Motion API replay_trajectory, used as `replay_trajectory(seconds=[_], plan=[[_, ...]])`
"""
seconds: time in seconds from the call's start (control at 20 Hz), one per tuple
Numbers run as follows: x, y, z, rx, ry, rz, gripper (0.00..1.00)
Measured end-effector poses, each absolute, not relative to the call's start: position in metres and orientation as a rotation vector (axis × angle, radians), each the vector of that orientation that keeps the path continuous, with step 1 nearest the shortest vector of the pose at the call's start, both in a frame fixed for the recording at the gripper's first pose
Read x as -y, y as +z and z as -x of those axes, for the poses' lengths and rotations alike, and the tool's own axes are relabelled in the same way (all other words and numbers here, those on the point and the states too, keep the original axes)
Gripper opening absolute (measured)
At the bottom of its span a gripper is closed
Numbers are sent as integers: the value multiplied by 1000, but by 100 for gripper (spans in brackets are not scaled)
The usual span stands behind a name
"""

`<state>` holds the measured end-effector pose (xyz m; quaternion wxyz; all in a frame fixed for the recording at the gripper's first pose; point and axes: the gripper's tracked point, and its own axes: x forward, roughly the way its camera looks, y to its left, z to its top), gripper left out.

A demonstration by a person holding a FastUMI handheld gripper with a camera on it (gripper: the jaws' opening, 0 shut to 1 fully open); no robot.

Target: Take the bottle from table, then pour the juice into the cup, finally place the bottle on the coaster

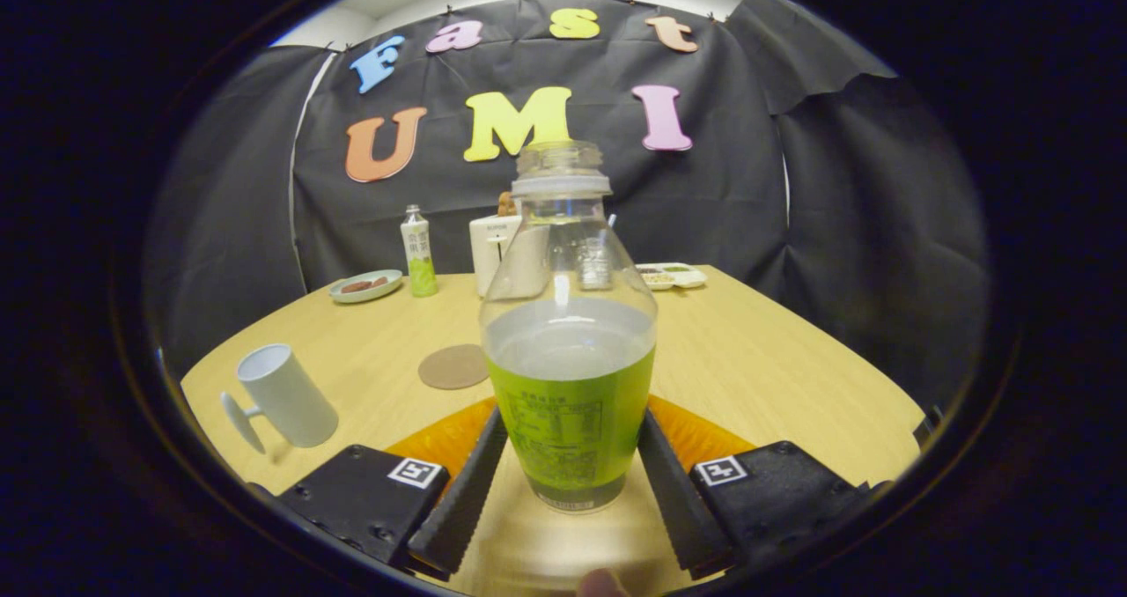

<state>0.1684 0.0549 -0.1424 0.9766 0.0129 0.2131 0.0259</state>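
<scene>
Gripper view, forward along my tongs (570,456): both fingers (465,482) press against the lower sides of the bottle (568,350), pinching it upright between them. Bottle uncapped, green label around its lower body, clear liquid reaching about mid-height. Beneath it, the pale wood worktop (775,377), with an orange patch showing just behind the fingers. Beyond my left finger, a round brown coaster (453,366) lies flat; farther left stands a white cup (283,396) with a handle, well apart from the bottle. At the far edge: a small plate (365,286), a second bottle (418,252), a white box-shaped object (493,249) and a compartment tray (673,275).
</scene>
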Motion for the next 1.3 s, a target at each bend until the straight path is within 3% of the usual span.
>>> replay_trajectory(seconds=[0.1, 0.45, 0.95, 1.3], plan=[[-62, -143, -167, -439, 62, -17, 83], [-98, -118, -168, -368, 135, 213, 78], [-152, -102, -198, -297, 218, 742, 77], [-156, -102, -211, -239, 198, 1110, 76]])
